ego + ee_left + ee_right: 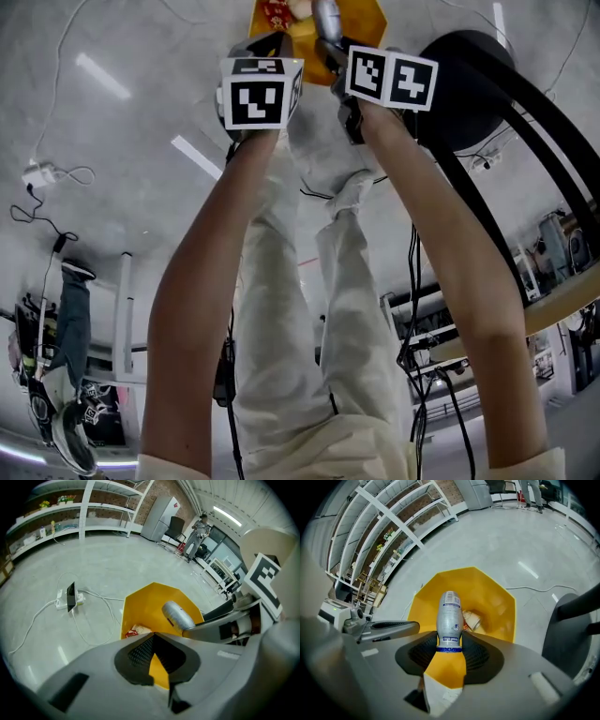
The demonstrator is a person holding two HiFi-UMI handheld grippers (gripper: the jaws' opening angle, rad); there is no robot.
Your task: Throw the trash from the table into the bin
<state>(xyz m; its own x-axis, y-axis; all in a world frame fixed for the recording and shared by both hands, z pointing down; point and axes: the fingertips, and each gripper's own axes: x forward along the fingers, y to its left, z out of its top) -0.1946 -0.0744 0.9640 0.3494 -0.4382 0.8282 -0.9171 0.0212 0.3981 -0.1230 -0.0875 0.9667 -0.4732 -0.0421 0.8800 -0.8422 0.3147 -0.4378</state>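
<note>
Your right hand-held gripper pinches a silver bottle over the yellow bin. Your left hand-held gripper is pressed together, empty. Next, let go.

Large industrial-style laboratory or workshop hall. The polished grey concrete floor mirrors ceiling strip lights. In the left gripper view, white open metal shelving holding small items runs along a brick wall from nine to twelve o'clock, ending at a tall grey cabinet and an office chair at one o'clock. A power strip with loose white cables lies at nine o'clock. A person stands beside work tables at two o'clock.
</note>
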